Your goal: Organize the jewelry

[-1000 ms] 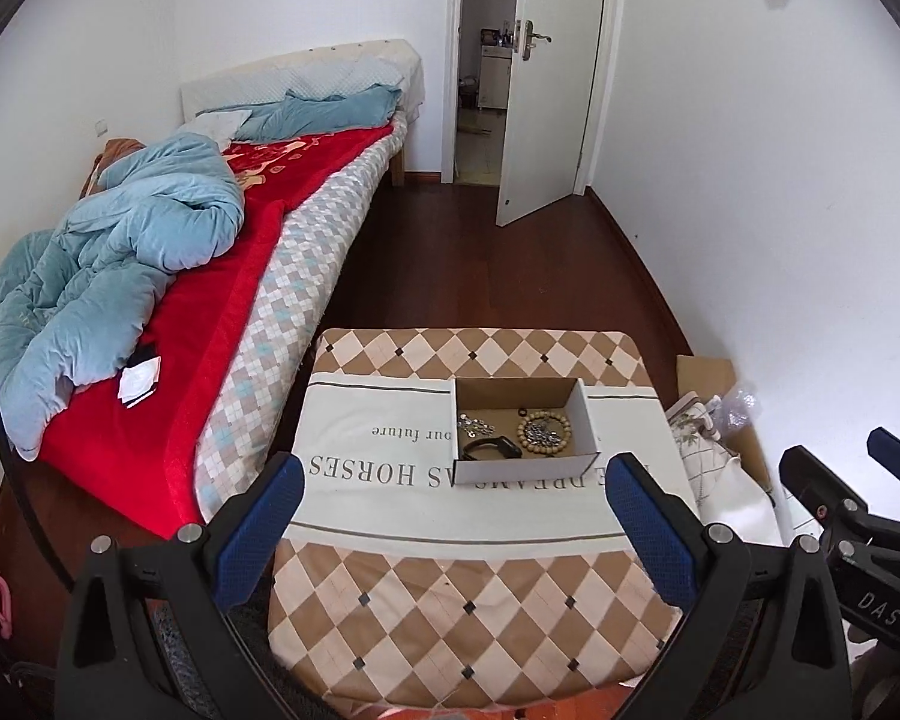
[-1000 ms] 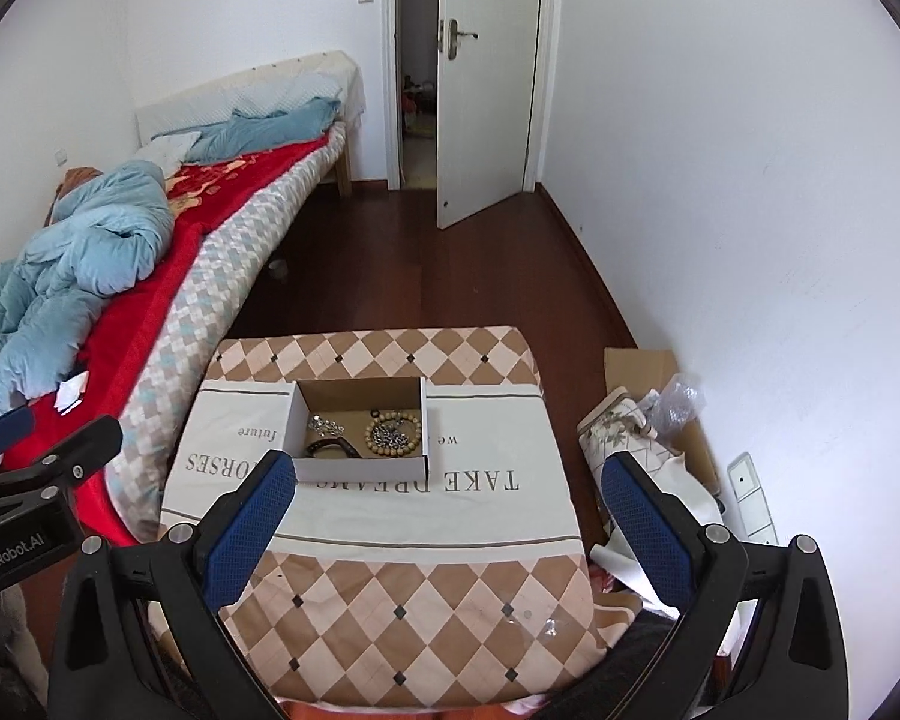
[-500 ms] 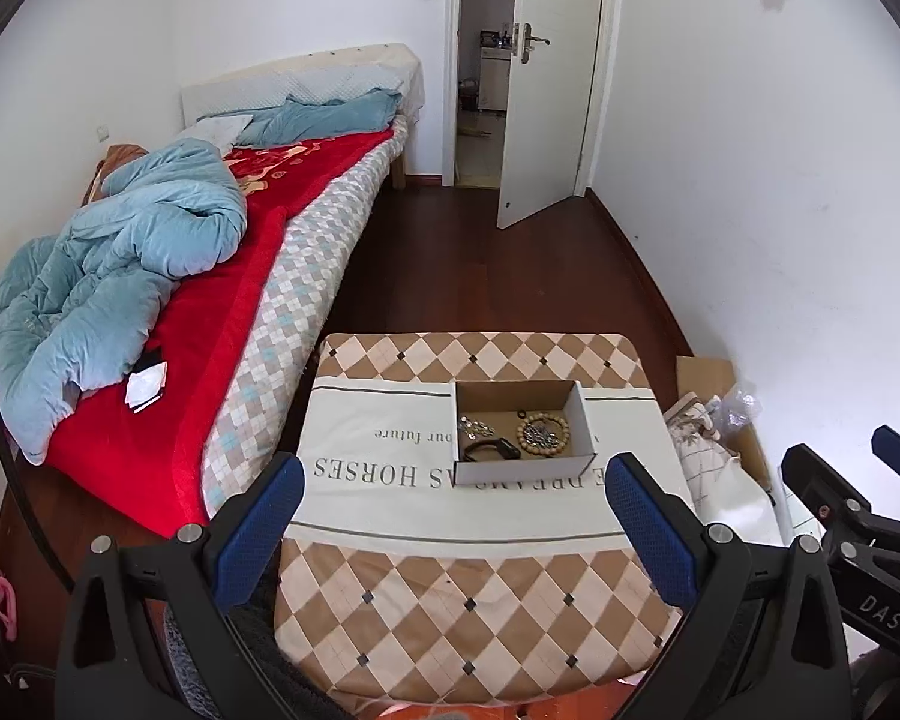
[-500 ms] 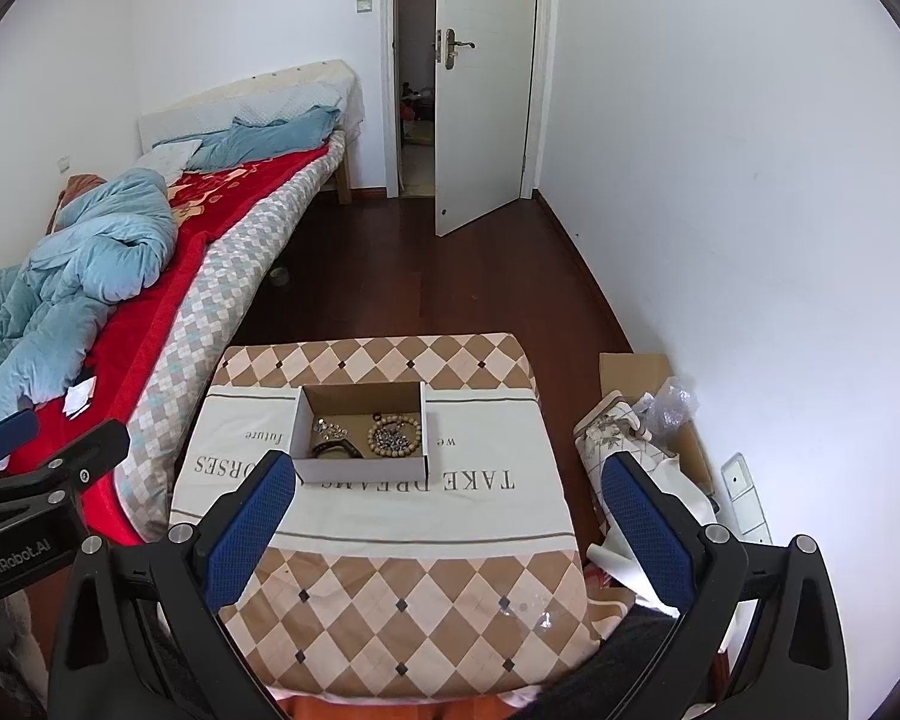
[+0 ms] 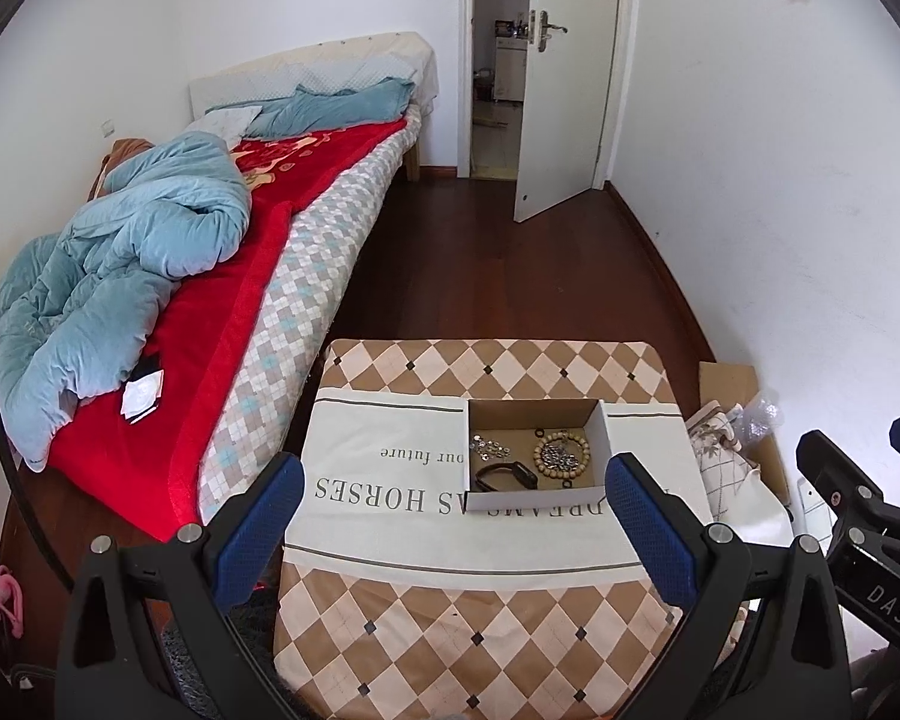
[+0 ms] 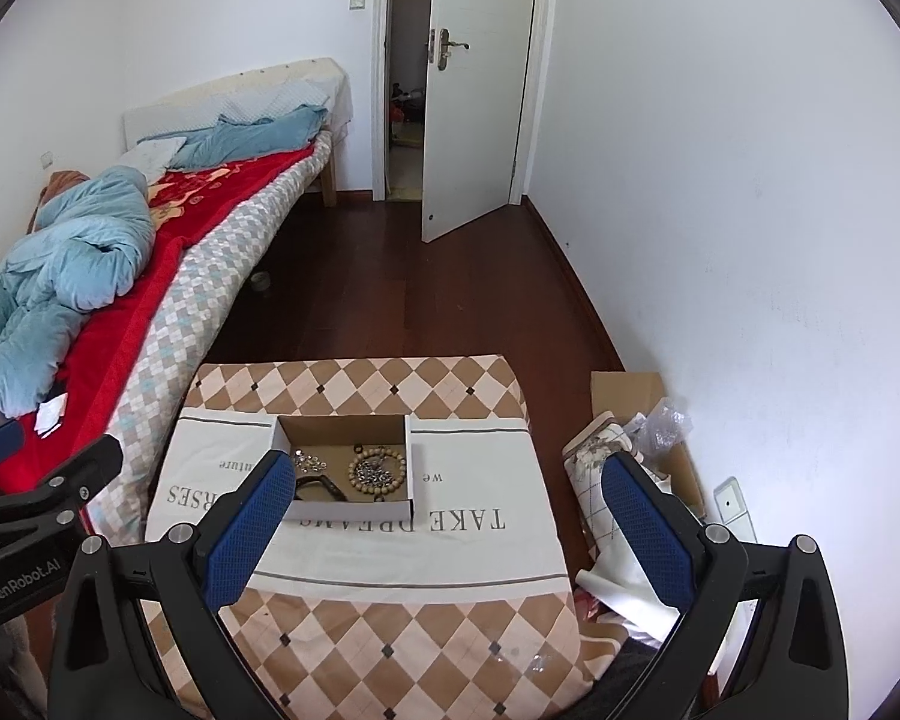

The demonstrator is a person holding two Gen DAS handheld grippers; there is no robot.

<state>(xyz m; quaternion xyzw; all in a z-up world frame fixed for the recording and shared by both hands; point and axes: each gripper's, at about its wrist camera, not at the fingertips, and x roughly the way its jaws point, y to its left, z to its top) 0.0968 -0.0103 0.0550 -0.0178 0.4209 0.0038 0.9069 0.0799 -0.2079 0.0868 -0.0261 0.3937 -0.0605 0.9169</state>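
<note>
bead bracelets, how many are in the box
1. The wooden bead bracelet lies in the right half of the cardboard box, ringed around a silver chain pile; a black band sits at the box's near edge. More may be hidden.

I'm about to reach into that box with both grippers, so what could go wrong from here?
The silver chain lies inside the bead bracelet, so lifting one may drag the other. The cardboard box sits loose on a soft cloth and could slide or tip if fingers push its wall. The small loose pieces may scatter.
</note>
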